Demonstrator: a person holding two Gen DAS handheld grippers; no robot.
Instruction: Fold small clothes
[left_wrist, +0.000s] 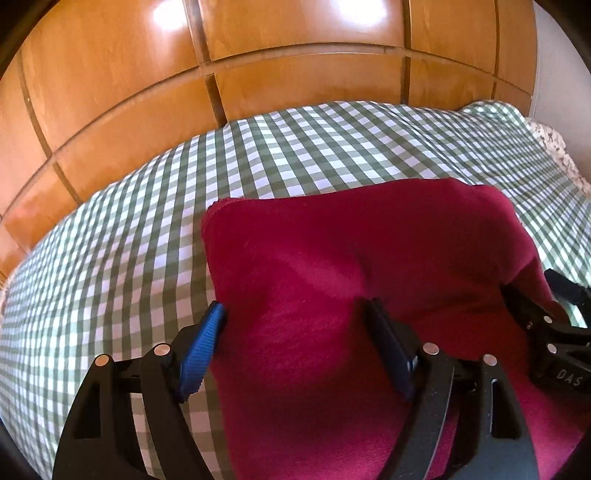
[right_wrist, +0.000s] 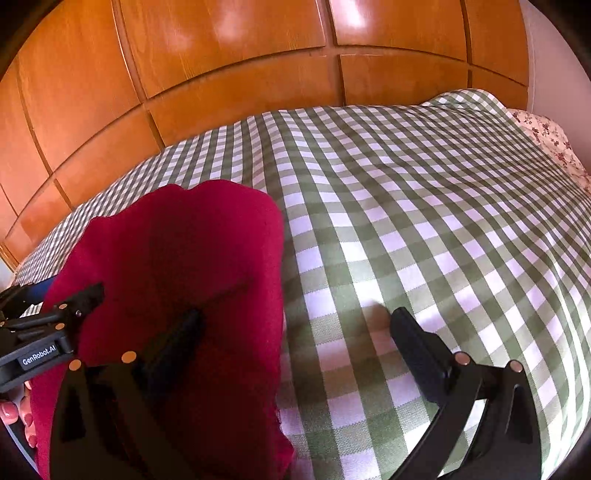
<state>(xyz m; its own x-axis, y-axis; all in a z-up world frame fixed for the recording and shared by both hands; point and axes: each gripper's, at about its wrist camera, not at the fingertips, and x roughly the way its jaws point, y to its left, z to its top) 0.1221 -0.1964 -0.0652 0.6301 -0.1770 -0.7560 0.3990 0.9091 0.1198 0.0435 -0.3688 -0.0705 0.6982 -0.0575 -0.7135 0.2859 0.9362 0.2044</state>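
Note:
A dark red cloth (left_wrist: 332, 266) lies on the green-and-white checked bed cover (left_wrist: 129, 258); its far edge is doubled over. My left gripper (left_wrist: 295, 314) is open, its jaws wide apart over the cloth's left part, the blue-padded left finger (left_wrist: 207, 339) at the cloth's left edge. My right gripper (right_wrist: 295, 325) is open over the cloth's (right_wrist: 177, 258) right edge: left finger on the cloth, right finger (right_wrist: 417, 347) over the cover. Each gripper shows in the other's view: the right one (left_wrist: 546, 332), the left one (right_wrist: 55, 325).
A wooden panelled wardrobe (left_wrist: 258, 55) stands behind the bed. A floral pillow (right_wrist: 546, 144) lies at the far right. The checked cover (right_wrist: 443, 240) stretches to the right of the cloth. A hand with painted nails (right_wrist: 14, 410) shows at the lower left.

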